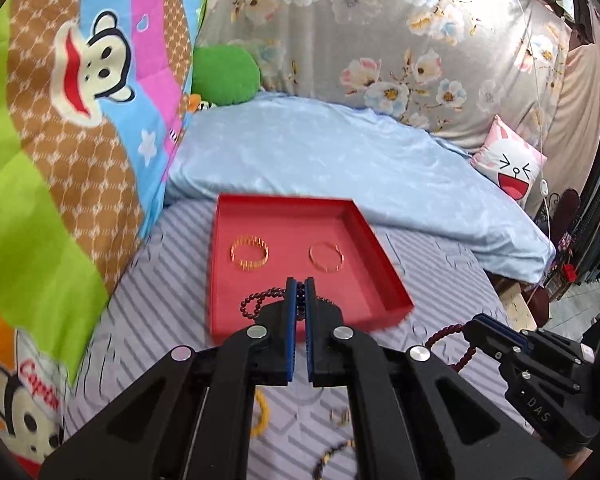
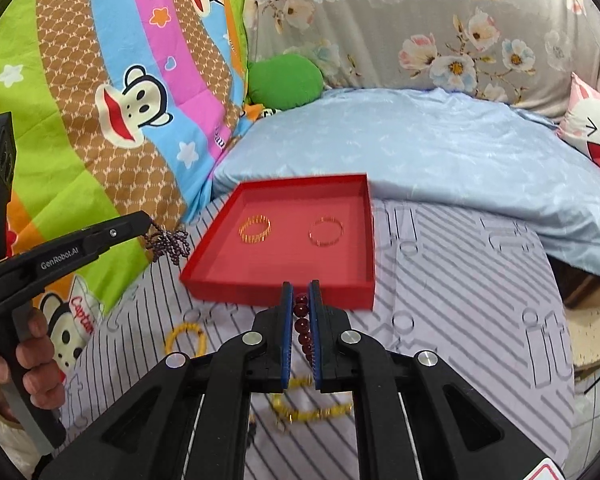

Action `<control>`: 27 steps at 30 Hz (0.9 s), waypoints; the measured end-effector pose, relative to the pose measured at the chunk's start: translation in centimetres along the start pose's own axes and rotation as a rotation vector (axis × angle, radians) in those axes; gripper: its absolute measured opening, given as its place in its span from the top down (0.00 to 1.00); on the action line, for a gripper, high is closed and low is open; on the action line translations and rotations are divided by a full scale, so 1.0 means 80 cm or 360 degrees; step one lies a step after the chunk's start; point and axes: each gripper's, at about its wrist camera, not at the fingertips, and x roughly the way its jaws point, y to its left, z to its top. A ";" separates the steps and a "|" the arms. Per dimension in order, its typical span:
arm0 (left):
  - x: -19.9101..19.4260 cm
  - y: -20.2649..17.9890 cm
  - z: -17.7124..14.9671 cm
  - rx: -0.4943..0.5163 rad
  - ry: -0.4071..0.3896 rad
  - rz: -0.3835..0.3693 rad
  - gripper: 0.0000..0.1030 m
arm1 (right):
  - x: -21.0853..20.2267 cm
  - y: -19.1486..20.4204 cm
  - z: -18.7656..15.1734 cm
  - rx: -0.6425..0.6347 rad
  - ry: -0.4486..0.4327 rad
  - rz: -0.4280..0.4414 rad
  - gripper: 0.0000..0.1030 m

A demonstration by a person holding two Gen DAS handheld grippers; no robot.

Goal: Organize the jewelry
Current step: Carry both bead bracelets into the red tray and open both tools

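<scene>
A shallow red tray [image 1: 384,276] [image 2: 284,294] lies on the striped bed sheet. Inside it are a ribbed gold bangle [image 1: 250,253] [image 2: 255,229] and a thin gold bangle [image 1: 326,257] [image 2: 326,232]. My left gripper [image 1: 300,281] [image 2: 150,225] is shut on a dark purple bead bracelet [image 1: 254,300] [image 2: 168,243], which dangles near the tray's near left corner. My right gripper [image 2: 301,285] [image 1: 469,326] is shut on a dark red bead bracelet [image 2: 302,322] [image 1: 446,346], in front of the tray's near edge.
Loose on the sheet below the grippers lie a yellow bead bracelet [image 2: 186,336] [image 1: 260,412], a yellow bead string [image 2: 312,412] and a dark bead bracelet [image 1: 332,456]. A cartoon quilt [image 1: 60,160] rises at left, a blue pillow [image 1: 320,160] behind the tray. A hand [image 2: 28,364] holds the left gripper's handle.
</scene>
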 end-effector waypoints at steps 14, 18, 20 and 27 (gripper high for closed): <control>0.108 0.028 0.032 -0.0031 0.0108 0.0072 0.97 | 0.122 0.008 0.055 -0.0011 0.0107 0.0054 0.93; 0.133 0.037 0.021 -0.0049 0.0167 0.0096 0.97 | 0.154 0.008 0.050 -0.0008 0.0166 0.0053 0.93; 0.142 0.038 0.017 -0.0044 0.0184 0.0109 0.97 | 0.167 0.007 0.046 -0.0014 0.0194 0.0054 0.93; 0.159 0.044 0.012 -0.0070 0.0176 0.0150 0.73 | 0.172 -0.003 0.050 -0.0003 0.0157 -0.0059 0.58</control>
